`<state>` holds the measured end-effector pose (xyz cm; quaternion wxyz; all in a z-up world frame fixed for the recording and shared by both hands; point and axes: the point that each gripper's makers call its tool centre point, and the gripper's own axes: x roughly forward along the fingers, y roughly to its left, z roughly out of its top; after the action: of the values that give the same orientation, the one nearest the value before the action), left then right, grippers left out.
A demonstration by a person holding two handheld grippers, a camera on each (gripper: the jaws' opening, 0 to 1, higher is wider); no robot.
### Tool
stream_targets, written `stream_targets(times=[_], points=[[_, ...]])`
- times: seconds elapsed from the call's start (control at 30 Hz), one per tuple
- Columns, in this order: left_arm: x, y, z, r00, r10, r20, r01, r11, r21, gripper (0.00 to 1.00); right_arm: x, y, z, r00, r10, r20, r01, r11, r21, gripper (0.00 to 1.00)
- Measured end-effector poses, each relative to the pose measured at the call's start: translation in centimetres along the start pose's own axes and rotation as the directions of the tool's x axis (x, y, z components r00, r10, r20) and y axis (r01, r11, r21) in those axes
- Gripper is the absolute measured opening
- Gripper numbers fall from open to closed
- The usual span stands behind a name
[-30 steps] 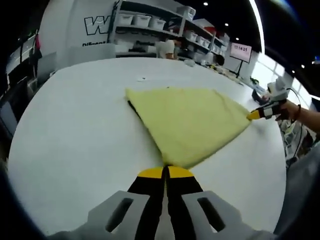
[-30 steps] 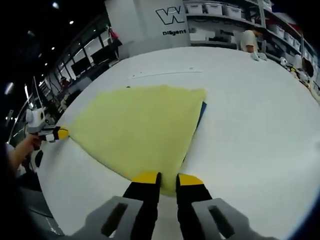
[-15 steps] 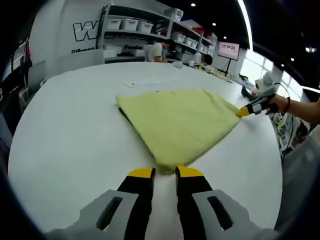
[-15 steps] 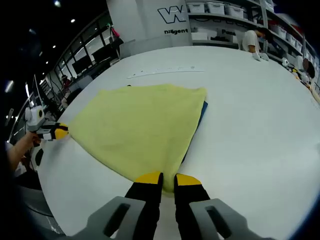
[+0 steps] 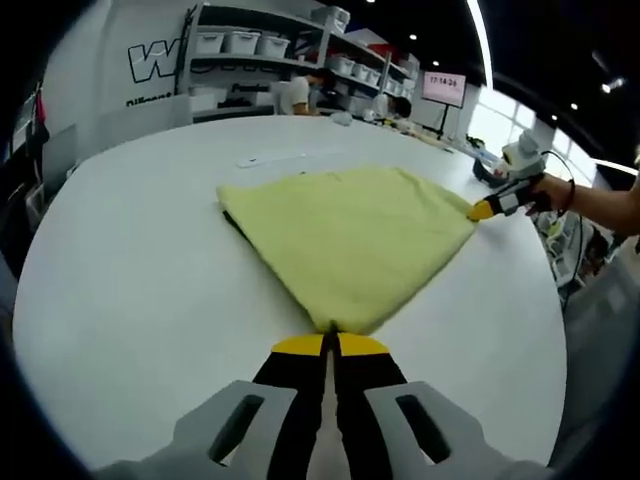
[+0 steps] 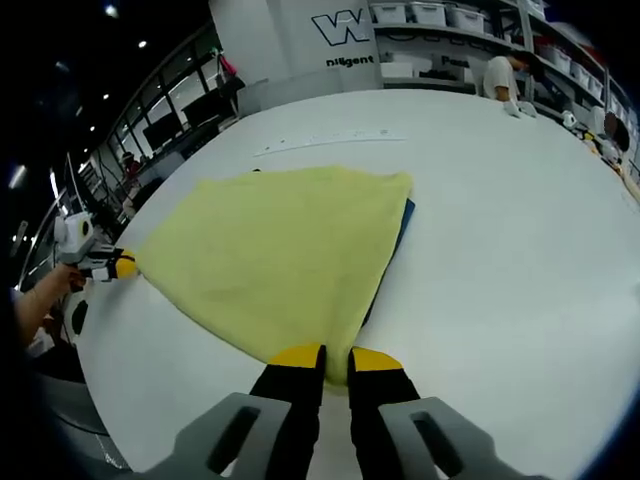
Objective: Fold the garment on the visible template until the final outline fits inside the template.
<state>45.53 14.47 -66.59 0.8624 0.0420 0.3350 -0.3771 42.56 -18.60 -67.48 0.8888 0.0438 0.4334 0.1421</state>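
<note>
Two jaws-gripped garment corners, blue template edge in right gripper view

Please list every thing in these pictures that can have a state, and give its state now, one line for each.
Yellow cloth garment: folded, lying flat on the table.
Dark blue flat template: under the garment, one edge showing.
Left gripper: jaws closed on a garment corner.
Right gripper: jaws nearly together at the garment edge; grip unclear.
White round table: carries the garment.
</note>
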Motion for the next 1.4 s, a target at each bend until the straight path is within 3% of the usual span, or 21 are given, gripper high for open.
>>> stream_targets(times=[0.33,0.47,0.6,0.9,1.07,1.4], points=[[-0.8,0.1,-0.3,1.0,0.02,-0.017,-0.02,1.0,0.002,0.0,-0.1,-0.1,0.0,1.0,0.004,-0.004,-0.004,1.0,-0.012,0.01],[-1.3,0.0,-0.5,0.999,0.018,-0.03,-0.017,0.999,0.034,0.0,-0.1,-0.3,0.1,1.0,0.002,-0.004,-0.002,0.999,-0.039,0.0],[-1.4,-0.9,-0.7,0.997,0.003,-0.076,0.006,0.992,0.123,0.0,-0.2,-0.6,0.1,1.0,-0.005,-0.007,0.004,0.999,-0.039,0.0],[-1.9,-1.6,-1.4,0.995,0.003,-0.105,0.012,0.99,0.139,0.0,-0.3,-0.6,0.0,1.0,-0.004,-0.013,0.003,0.999,-0.04,0.0],[-2.9,-2.0,-2.3,0.993,0.013,-0.117,0.004,0.989,0.146,0.0,-0.5,-0.1,-0.4,1.0,0.011,-0.021,-0.012,0.999,-0.043,0.0],[-5.6,-2.9,-5.1,0.991,0.04,-0.125,-0.029,0.996,0.088,0.0,-0.9,2.0,-1.7,0.997,0.064,-0.051,-0.067,0.996,-0.066,0.0]])
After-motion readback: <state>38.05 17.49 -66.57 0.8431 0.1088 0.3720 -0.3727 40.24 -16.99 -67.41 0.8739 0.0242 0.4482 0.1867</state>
